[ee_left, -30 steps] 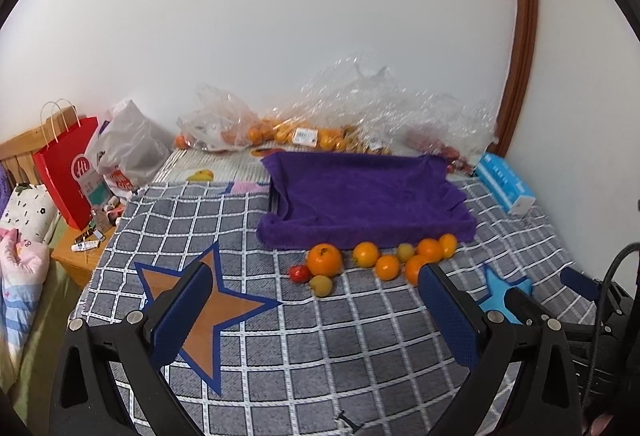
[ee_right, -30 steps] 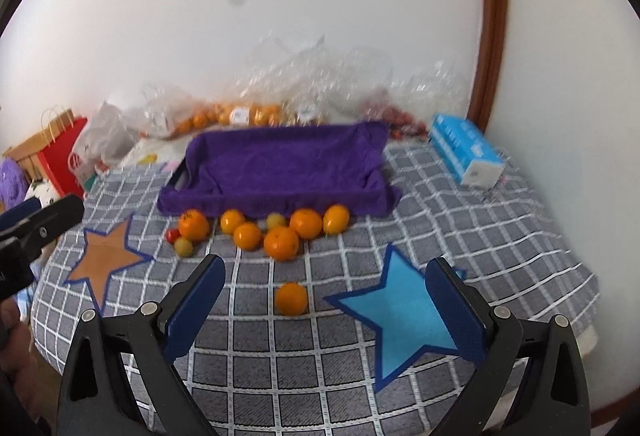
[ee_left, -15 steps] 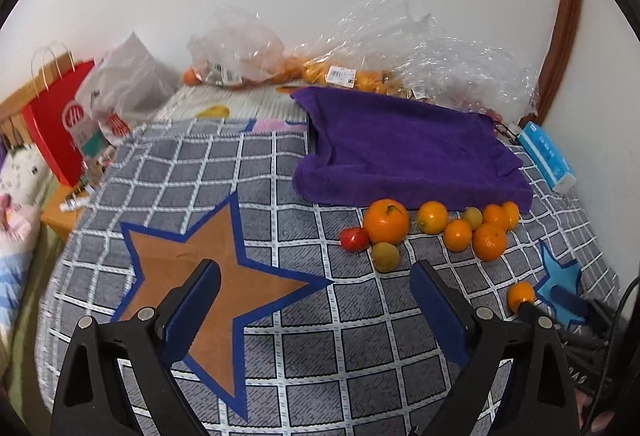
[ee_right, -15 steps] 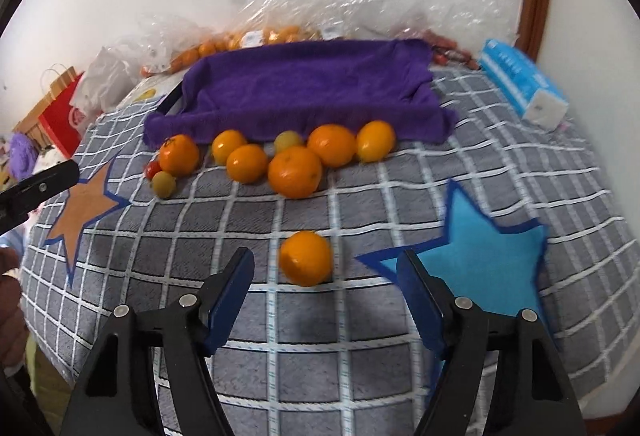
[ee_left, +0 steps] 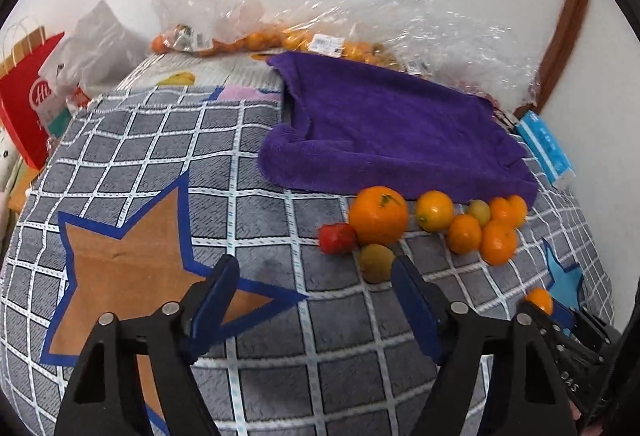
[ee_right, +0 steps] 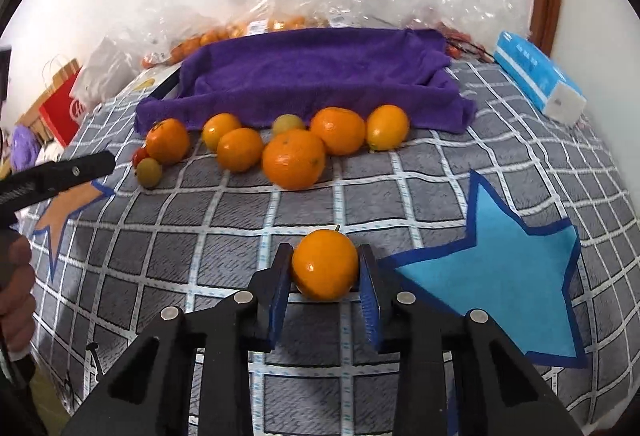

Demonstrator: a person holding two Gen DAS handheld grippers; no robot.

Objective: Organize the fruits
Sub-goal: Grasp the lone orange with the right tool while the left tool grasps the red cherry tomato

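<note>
The right gripper (ee_right: 325, 278) was clamped on a small orange (ee_right: 324, 264), its blue pads pressed against either side of the fruit, which sat on the grey checked cloth (ee_right: 224, 236) just left of the light blue star patch (ee_right: 508, 276), toward the near edge of the cloth. The left gripper (ee_left: 314, 300) hung above the cloth with its jaws closing and nothing between them; its right finger (ee_left: 412, 304) stood just in front of a small yellow-green fruit (ee_left: 376, 263), and its left finger reached over the brown star patch (ee_left: 124, 276) near the cloth's left side. A person's hand (ee_right: 14, 288) held that gripper at the left margin of the right wrist view.

The remaining fruit lay in a loose row along the front edge of a purple towel (ee_left: 392, 128) spread toward the far side of the cloth. At the left end, a red tomato (ee_left: 337, 238) sat just beside a large orange (ee_left: 378, 215), with the yellow-green fruit just in front of them. Further right, several more oranges (ee_right: 294, 158) and a pale green fruit (ee_right: 288, 124) clustered close together, some touching.

Behind the towel, clear plastic bags (ee_left: 360, 24) holding more oranges lay against the white wall. A blue and white carton (ee_right: 538, 80) rested at the cloth's far right corner, and a red paper bag (ee_left: 24, 104) stood beyond its left edge.
</note>
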